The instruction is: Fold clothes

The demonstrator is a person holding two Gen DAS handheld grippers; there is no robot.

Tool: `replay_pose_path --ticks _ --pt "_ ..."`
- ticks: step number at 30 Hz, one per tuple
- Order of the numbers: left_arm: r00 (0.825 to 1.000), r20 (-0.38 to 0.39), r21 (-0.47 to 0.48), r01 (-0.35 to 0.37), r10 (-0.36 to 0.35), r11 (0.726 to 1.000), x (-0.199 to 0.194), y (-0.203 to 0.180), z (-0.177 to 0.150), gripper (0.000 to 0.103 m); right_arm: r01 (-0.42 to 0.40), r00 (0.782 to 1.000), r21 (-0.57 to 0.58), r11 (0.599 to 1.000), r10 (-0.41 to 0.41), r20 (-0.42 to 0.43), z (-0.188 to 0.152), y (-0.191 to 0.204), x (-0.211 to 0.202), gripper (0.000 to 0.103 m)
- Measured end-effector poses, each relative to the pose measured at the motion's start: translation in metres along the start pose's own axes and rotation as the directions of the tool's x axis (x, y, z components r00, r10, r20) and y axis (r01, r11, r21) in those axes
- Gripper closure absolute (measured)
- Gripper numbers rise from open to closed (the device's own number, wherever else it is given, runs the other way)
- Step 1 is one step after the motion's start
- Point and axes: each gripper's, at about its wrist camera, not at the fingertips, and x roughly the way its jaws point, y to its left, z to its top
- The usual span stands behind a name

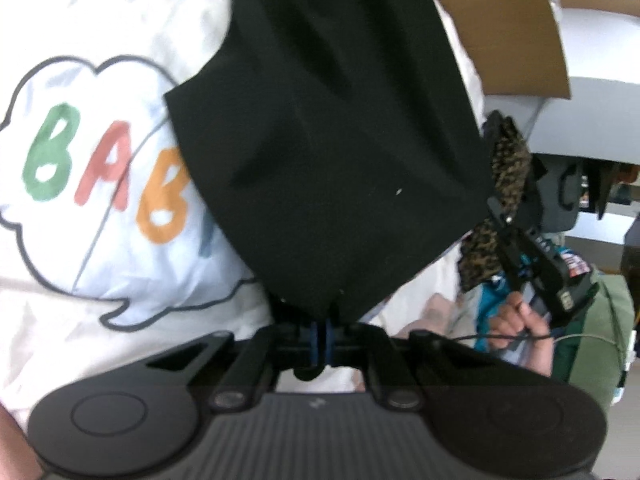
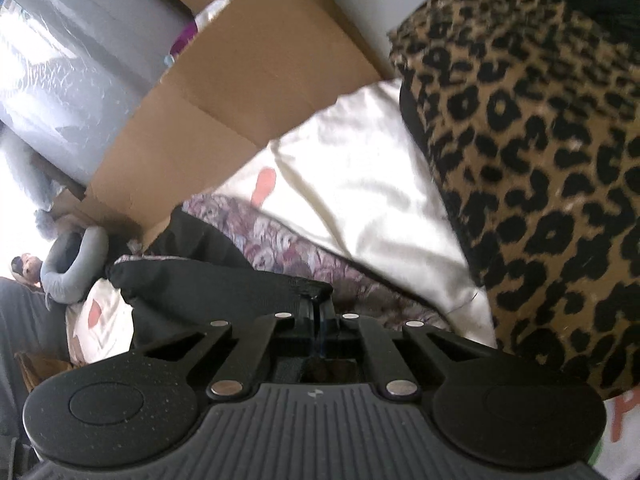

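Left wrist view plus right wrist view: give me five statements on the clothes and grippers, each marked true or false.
1. The left gripper is shut on the black cloth. True.
2. The white fabric with a speech-bubble print shows coloured letters. True.
3. The leopard-print brown and black garment is striped blue. False: it has black spots on brown.
4. The brown cardboard box is absent. False: it lies behind the clothes.
5. The right gripper stands wide open. False: it is shut.

cardboard box [image 2: 224,92], grey neck pillow [image 2: 76,264], floral cushion [image 2: 296,248]
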Motion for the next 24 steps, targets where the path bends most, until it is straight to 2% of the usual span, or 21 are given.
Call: replay_pose_path --ticks 3,10,15,18,24 --pt "1.0 -0.013 0.009 0.005 -0.005 1.0 -0.001 -0.005 -0.002 0.099 0.024 1.0 0.008 1.0 -0.024 0.014 0.002 -0.004 -0.007 0.103" --pt "0.997 -0.074 0.04 -0.023 0.026 0.999 0.029 -0.007 -0.009 0.099 0.078 0.997 0.021 0.997 -0.078 0.009 -0.004 -0.021 -0.009 0.103" --pt "0.995 -0.091 0.097 -0.037 0.046 0.995 0.005 -0.002 -0.007 0.1 0.108 0.994 0.017 0.994 -0.108 0.004 -0.009 -0.028 -0.006 0.103" --pt "0.995 -0.094 0.117 -0.019 0.03 0.993 -0.001 -0.004 -0.008 0.1 0.115 0.993 0.013 0.993 -0.115 0.012 -0.008 -0.028 -0.009 0.103" --pt "0.993 -0.113 0.132 -0.028 0.043 0.991 0.003 -0.002 -0.009 0.1 0.158 0.987 0.016 0.987 -0.159 0.033 -0.007 -0.029 -0.021 0.103"
